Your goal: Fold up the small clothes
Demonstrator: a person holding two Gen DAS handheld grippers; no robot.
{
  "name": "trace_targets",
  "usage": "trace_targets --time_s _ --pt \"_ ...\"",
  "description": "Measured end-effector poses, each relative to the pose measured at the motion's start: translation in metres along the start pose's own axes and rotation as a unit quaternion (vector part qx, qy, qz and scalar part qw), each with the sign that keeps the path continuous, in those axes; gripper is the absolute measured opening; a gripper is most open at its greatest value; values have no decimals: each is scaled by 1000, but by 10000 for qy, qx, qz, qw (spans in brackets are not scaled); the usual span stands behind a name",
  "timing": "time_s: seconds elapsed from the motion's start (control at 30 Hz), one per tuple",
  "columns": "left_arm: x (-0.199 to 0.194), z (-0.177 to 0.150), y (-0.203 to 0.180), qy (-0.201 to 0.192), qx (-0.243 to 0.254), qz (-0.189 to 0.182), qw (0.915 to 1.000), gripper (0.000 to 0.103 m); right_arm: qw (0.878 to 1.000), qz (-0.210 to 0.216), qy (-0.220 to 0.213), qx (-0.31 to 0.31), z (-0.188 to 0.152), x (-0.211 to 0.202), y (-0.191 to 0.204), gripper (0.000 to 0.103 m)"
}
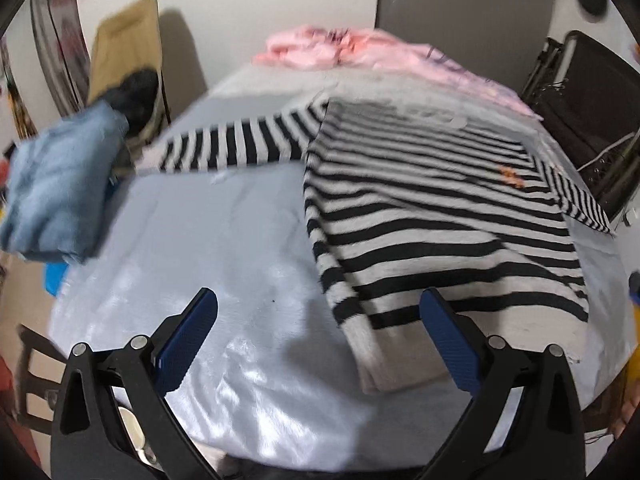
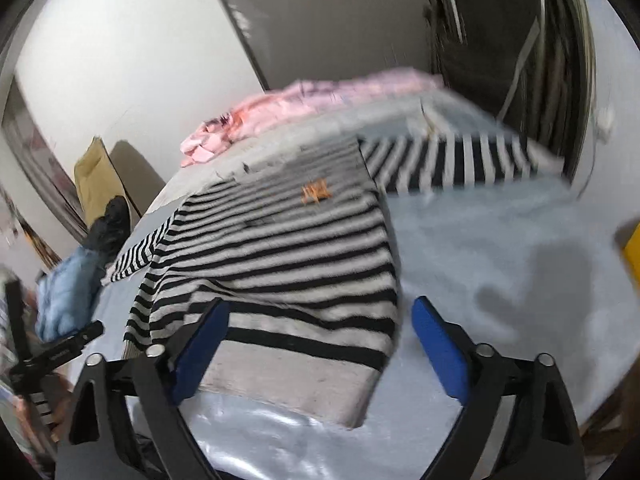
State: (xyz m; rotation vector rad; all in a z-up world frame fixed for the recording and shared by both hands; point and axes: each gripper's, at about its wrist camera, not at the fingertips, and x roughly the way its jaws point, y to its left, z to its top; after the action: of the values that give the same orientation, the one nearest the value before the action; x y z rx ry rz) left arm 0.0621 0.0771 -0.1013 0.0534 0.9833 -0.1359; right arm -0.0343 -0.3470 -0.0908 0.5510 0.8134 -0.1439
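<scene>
Starting the fold: striped sweater (image 1: 440,216) lies flat on the bench (image 1: 208,240), sleeves out to both sides. Left gripper (image 1: 318,336) and right gripper (image 2: 320,344) hover released and empty at the hem. Pinch both hem corners together, lift evenly.

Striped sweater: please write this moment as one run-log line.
striped sweater: flat on grey cloth, sleeves spread | left gripper: open, empty | right gripper: open, above hem | pink clothes: far edge

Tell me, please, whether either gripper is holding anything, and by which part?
Nothing is held: the left gripper and right gripper are both open above the striped sweater.
</scene>
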Motion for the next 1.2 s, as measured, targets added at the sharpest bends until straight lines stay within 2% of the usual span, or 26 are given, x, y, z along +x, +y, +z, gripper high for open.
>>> trace_targets --time_s 0.1,0.17,0.27,0.3,0.33,0.37,0.4,0.43,0.47,0.5,0.53,0.63,0.67,0.7,0.77,0.8,0.83,0.87,0.9,0.97,1.0,1.07,1.13,1.2 --pt "22 3 2 218 -31 -154 9996 99 9986 223 429 207 -6 29 -14 72" --pt "33 4 -3 295 104 -118 9994 99 9975 186 682 56 -13 50 -8 67" --pt "49 5 -11 460 197 -227 9985 98 9965 9 812 -198 -24 66 3 63" --pt "54 5 -13 533 202 -293 9979 91 9962 -66 821 -279 -25 69 6 52" --pt "60 5 -15 624 199 -332 9973 77 9955 -150 844 -394 -27 73 9 44" --pt "65 5 -15 701 199 -353 9967 71 9949 -236 840 -497 -28 75 12 30" --pt "71 4 -16 824 176 -396 9957 55 9945 -314 801 -600 -30 75 16 24" --pt "75 2 -15 918 154 -433 9947 40 9943 -307 803 -638 -28 75 16 22" --pt "76 1 -15 879 171 -411 9951 38 9937 -321 815 -702 -27 74 17 19" --pt "75 0 -15 837 248 -353 9956 22 9929 -332 849 -763 -26 74 17 17" --pt "72 -3 -15 858 355 -343 9951 19 9911 -340 953 -870 -25 73 16 16" --pt "67 -9 -4 886 431 -105 9951 21 9857 -393 1194 -1118 -28 68 12 17" --pt "63 -9 -1 867 449 -52 9952 22 9838 -515 1180 -1250 -27 64 15 23" --pt "55 -9 0 788 497 -17 9957 22 9824 -709 1044 -1376 -24 57 20 26" --pt "31 -1 -9 396 759 149 9962 21 9838 -809 600 -1481 -12 41 30 29" --pt "19 6 -18 137 929 219 9953 29 9850 -666 475 -1522 -6 36 38 30" --pt "9 13 -30 -86 1088 161 9939 48 9854 -503 448 -1564 -2 36 46 30" --pt "2 20 -41 -231 1184 47 9927 59 9853 -301 456 -1620 1 38 57 30" --pt "-3 27 -52 -354 1256 -66 9914 75 9845 -122 479 -1682 2 43 68 30" --pt "-3 39 -83 -606 1500 -259 9865 77 9779 179 694 -1963 -4 65 97 27" --pt "2 41 -94 -636 1600 -274 9847 77 9754 186 786 -2050 -8 75 105 25" --pt "25 41 -109 -409 1759 -272 9832 77 9697 222 1109 -2164 -22 96 117 25" --pt "60 29 -113 134 1918 -216 9811 76 9630 329 1540 -2186 -40 111 118 26" --pt "88 12 -105 610 1915 -77 9796 73 9621 363 1466 -2270 -49 105 115 26"
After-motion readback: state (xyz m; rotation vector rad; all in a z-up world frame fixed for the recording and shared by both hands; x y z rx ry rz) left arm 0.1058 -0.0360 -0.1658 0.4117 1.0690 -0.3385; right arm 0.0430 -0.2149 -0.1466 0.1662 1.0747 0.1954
